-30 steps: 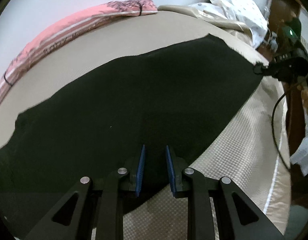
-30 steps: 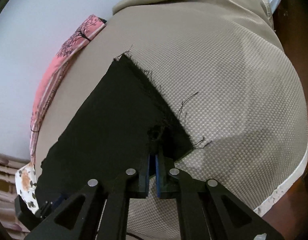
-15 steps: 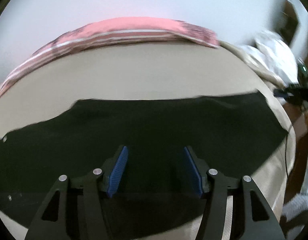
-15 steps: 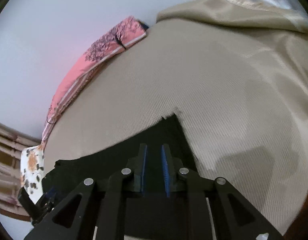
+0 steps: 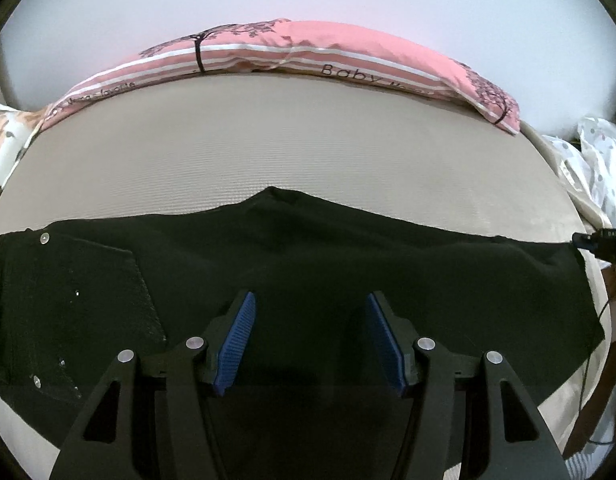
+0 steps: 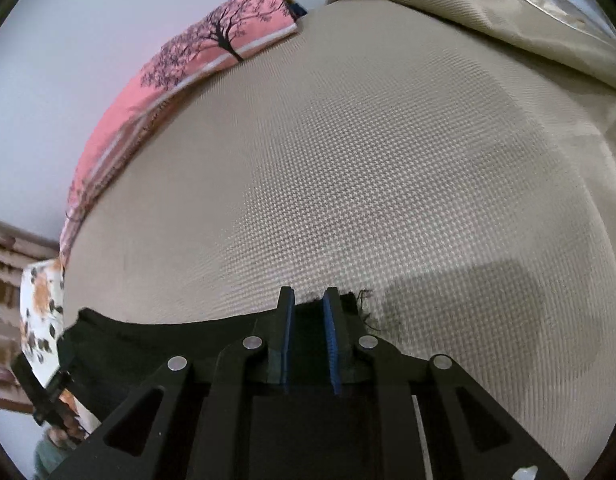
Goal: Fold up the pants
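Black pants (image 5: 308,264) lie flat across the beige bed, folded lengthwise, waistband and back pocket at the left, leg hem at the right. My left gripper (image 5: 310,304) is open and empty, hovering over the middle of the pants. My right gripper (image 6: 309,300) is open, its blue pads apart, just above the frayed hem corner of the pants (image 6: 188,340). The right gripper also shows at the far right of the left wrist view (image 5: 600,240), beside the hem.
A pink pillow (image 5: 308,56) printed with trees lies along the far edge by the white wall. The beige bed cover (image 6: 368,160) stretches beyond the pants. A floral cloth (image 6: 40,312) is at the left, a rumpled beige blanket (image 6: 508,12) at the far right.
My right gripper has let go of the hem and opened. My left gripper has opened wider and swung to face the pillow, the pants now lying flat.
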A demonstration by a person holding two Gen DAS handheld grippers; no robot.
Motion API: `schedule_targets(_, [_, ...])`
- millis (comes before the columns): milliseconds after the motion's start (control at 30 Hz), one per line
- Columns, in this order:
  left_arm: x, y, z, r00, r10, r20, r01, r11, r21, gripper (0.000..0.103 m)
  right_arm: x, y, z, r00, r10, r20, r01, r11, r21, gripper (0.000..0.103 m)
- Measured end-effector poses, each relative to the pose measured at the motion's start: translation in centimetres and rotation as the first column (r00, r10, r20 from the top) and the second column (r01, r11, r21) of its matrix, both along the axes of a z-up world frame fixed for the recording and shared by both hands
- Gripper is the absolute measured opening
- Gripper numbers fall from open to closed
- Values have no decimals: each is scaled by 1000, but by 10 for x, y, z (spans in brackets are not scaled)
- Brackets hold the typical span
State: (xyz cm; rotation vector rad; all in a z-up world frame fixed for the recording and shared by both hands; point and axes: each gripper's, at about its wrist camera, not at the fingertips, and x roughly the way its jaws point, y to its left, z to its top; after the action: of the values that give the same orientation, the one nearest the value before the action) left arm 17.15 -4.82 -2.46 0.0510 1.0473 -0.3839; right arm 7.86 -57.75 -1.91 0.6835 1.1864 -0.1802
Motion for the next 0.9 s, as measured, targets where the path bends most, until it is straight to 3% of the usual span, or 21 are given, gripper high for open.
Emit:
schedule_targets(467, [1,-5,-11,1000,7,-22,-6,999,49,59,-7,0,3,995,65,69,-67,997,25,15])
schedule_targets(600, [1,-6,-11,1000,6,-17,-5,998,60,59,-19,8,21,992,17,127,-9,998,-62,3])
schedule_targets(733, [2,-5,-10,1000,12,-16,-11,999,52,59,-32,14,42,980,-37,196,54,995,-84,2])
schedule_targets(900, [0,-5,-11,1000,7,-8,-6,998,60,59,-39,15,49,974,-68,214,89,992,-91,1])
